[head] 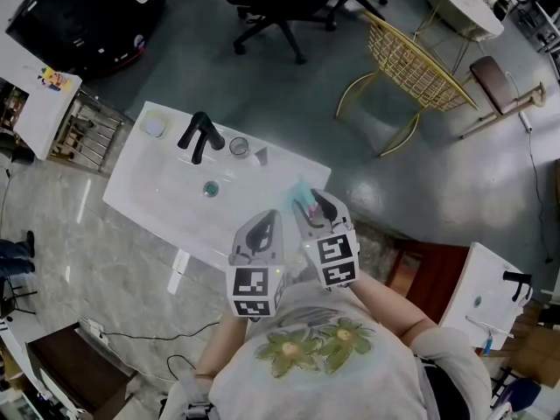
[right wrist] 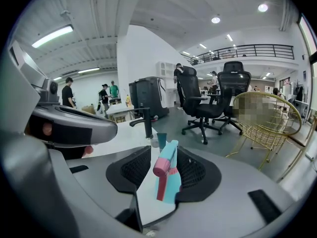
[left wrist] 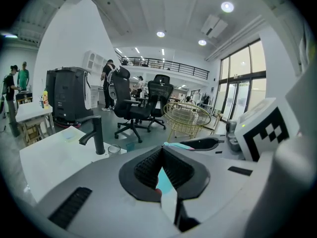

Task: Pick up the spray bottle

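**Spray bottle in the right tongs above the basin counter**

The right gripper (right wrist: 164, 147) pinches the spray bottle (right wrist: 168, 180). Its teal body sits between the two ribbed pads, with the pink nozzle and trigger turned toward the camera. In the head view the bottle (head: 300, 192) lies over the near right part of the white counter (head: 157, 191); whether its base touches the surface cannot be told. The left gripper (left wrist: 162, 148) is just to the left of the right one, with its jaw tips pressed together. A thin teal and white sliver shows through the slot behind them, too narrow to identify. Farther left on the counter stand a black faucet (head: 199, 135) and a glass (head: 239, 147). A gold wire chair (head: 411, 64) stands on the floor at far right.
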Demonstrator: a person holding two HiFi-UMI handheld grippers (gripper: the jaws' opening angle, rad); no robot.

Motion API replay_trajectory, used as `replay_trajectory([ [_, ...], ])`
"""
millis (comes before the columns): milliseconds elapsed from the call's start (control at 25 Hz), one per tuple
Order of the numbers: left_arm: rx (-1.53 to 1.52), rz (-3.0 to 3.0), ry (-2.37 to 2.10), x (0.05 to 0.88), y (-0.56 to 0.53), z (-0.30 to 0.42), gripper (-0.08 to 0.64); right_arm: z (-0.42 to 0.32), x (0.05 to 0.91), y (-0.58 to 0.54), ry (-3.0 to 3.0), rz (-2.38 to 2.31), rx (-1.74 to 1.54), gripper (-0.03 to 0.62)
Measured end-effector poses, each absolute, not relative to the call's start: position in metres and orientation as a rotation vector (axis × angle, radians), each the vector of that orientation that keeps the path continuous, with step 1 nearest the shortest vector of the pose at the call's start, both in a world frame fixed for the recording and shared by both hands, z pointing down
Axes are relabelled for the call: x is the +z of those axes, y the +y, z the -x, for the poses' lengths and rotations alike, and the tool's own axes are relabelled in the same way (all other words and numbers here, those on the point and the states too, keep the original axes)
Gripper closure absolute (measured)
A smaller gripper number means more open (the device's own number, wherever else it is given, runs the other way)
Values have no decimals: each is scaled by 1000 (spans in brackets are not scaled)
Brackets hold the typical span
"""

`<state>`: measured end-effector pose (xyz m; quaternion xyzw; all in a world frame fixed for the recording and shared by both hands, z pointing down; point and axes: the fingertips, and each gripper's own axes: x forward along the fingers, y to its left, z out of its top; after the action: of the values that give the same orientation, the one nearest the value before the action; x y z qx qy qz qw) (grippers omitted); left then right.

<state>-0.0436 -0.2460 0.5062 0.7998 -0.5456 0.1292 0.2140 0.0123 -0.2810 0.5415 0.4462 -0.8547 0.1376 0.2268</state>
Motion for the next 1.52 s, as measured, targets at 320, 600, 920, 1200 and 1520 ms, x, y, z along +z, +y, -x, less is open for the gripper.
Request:
replay_trajectory([
  [320, 300, -2244, -1521, 504, -252, 49, 551, -12, 546, -290, -2335, -1255, 382, 453],
  [600, 254, -2309, -1512, 497, -261, 47, 551, -13, 550, -294, -2318, -1261, 373, 454],
  [920, 267, -2334, -1509, 494, -265, 45, 551, -14, 552, -297, -2309, -1271, 316, 494],
  [1200, 291, -2333, -1517, 495, -260, 45, 551, -14, 552, -299, -2331, -1249, 298, 499],
  [1520, 301, -2339, -1524, 494, -255, 42, 551, -19, 548, -296, -2363, -1248, 305, 500],
])
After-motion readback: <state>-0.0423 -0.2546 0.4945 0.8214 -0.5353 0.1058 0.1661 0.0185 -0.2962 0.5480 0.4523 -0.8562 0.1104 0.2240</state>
